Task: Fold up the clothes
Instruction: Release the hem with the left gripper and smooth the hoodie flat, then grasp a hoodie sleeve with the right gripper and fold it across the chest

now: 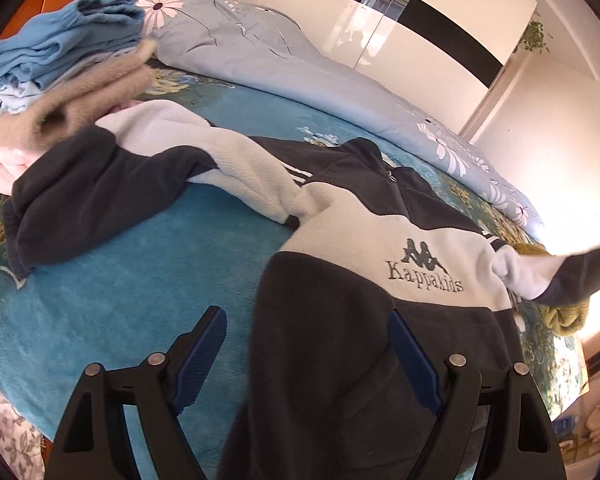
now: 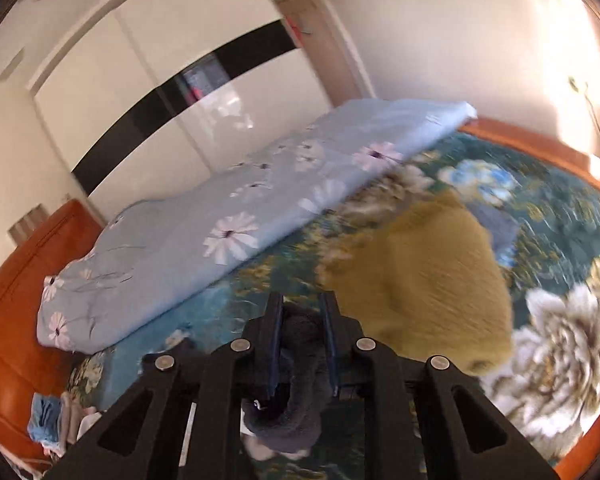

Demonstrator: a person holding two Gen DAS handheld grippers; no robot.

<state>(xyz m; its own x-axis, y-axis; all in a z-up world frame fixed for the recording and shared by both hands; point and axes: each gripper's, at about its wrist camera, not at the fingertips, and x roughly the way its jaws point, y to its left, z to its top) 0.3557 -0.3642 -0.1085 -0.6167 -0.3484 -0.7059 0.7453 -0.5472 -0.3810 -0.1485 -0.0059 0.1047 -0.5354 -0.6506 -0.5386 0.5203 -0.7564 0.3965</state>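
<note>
A dark navy and cream fleece sweatshirt (image 1: 380, 248) with a Kappakids logo lies face up on the teal blanket (image 1: 120, 280). Its left sleeve (image 1: 100, 176) lies spread out to the left. Its right sleeve cuff (image 1: 572, 276) is lifted off the bed at the right edge. My left gripper (image 1: 306, 340) is open, hovering over the sweatshirt's lower left edge. My right gripper (image 2: 302, 312) is shut on the dark sleeve cuff (image 2: 296, 400), which hangs bunched between the fingers.
A pile of clothes, blue (image 1: 60, 44), tan and pink, sits at the far left. A folded flowered duvet (image 1: 300, 72) lies along the far side. A mustard-yellow garment (image 2: 420, 280) lies on the flowered bedspread (image 2: 560, 340). A wooden bed frame (image 2: 12, 320) rims the bed.
</note>
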